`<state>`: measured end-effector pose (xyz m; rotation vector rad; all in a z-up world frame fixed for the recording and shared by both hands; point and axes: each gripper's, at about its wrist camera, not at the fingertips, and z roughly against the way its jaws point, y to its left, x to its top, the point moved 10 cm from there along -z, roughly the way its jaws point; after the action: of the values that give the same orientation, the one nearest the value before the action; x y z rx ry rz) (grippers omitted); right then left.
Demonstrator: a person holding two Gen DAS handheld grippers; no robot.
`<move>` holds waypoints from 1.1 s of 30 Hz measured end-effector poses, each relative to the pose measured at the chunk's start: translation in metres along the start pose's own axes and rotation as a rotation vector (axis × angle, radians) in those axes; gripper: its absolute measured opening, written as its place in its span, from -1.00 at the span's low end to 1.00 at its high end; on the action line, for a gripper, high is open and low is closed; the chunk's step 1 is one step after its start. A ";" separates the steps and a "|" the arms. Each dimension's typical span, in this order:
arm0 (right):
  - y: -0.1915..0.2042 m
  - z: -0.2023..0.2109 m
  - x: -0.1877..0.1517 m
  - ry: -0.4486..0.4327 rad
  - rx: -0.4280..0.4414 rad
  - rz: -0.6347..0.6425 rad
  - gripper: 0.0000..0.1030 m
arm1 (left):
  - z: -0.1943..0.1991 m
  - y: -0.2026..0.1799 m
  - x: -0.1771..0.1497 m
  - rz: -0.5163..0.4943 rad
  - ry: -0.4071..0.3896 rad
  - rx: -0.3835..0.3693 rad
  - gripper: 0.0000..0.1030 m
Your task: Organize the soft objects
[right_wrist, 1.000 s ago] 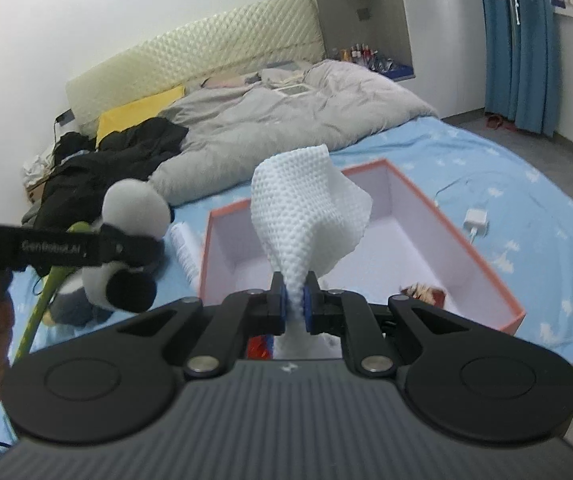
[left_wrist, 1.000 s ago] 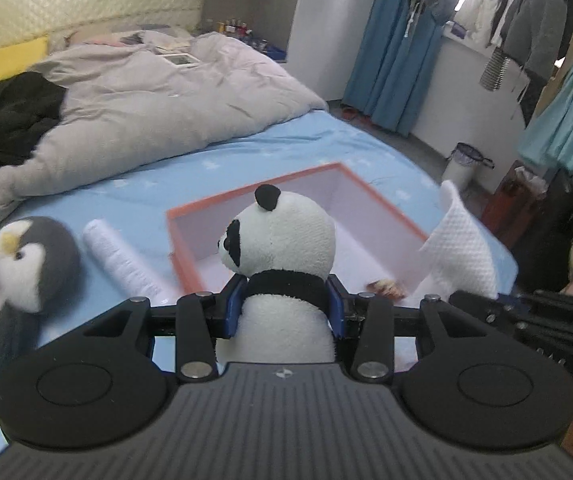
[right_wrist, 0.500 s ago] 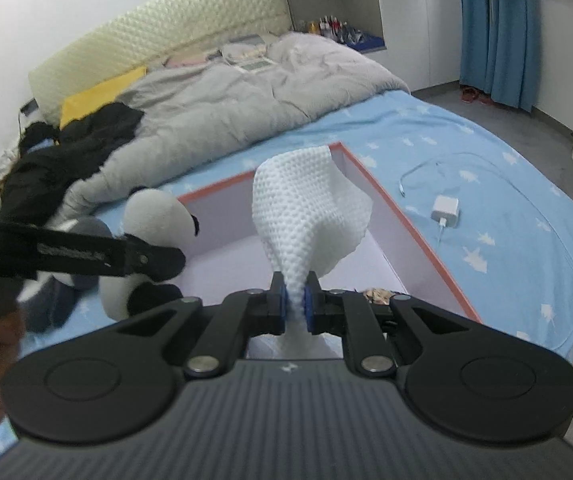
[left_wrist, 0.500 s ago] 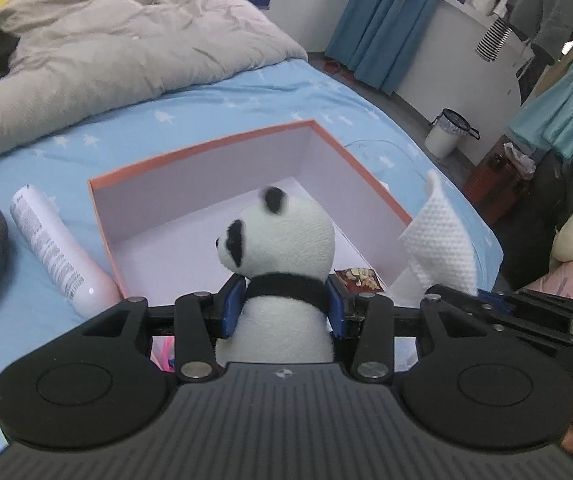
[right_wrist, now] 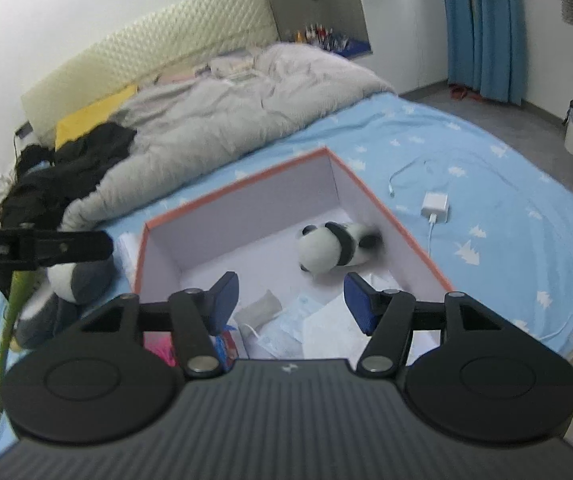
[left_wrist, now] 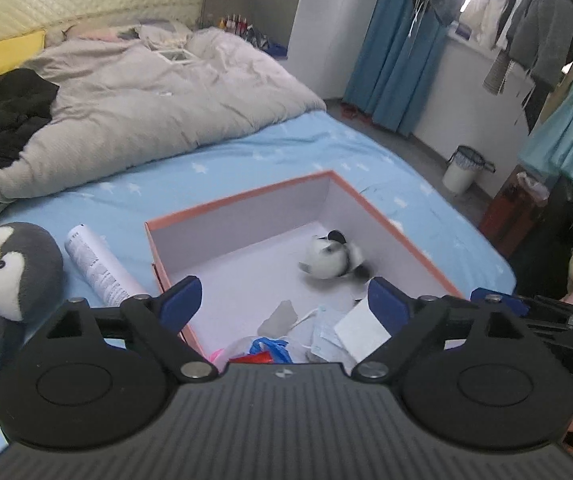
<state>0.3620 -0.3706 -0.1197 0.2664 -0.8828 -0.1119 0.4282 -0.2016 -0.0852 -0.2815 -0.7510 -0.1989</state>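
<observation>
Both grippers hang above the near end of the box [left_wrist: 370, 206], tilted down toward it. The left gripper [left_wrist: 284, 300] now has its jaws wide apart and empty; half a second ago they squeezed the panda [left_wrist: 328, 258]. The panda lies now on its side on the box floor, ahead of the gripper and slightly right, blurred. The right gripper [right_wrist: 292, 300] is also spread open and empty; the white cloth [right_wrist: 326, 330] it held earlier lies now below it in the box, among masks. The penguin [left_wrist: 10, 272] and a white tube [left_wrist: 100, 268] stay on the bed, left of the left gripper.
</observation>
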 end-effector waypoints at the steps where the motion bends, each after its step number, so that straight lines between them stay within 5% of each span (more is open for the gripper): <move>1: 0.002 0.008 0.003 -0.017 0.003 0.006 0.18 | 0.010 -0.001 0.001 0.002 -0.010 -0.002 0.85; 19: 0.058 0.141 0.000 -0.218 0.074 0.082 0.18 | 0.160 -0.025 -0.042 -0.030 -0.158 0.044 0.95; 33: 0.065 0.167 -0.042 -0.217 0.050 0.090 0.18 | 0.188 -0.033 -0.092 -0.023 -0.138 0.047 0.96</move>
<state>0.2050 -0.3296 -0.0325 0.2635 -1.1123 -0.0354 0.2328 -0.1653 -0.0123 -0.2432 -0.8947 -0.1846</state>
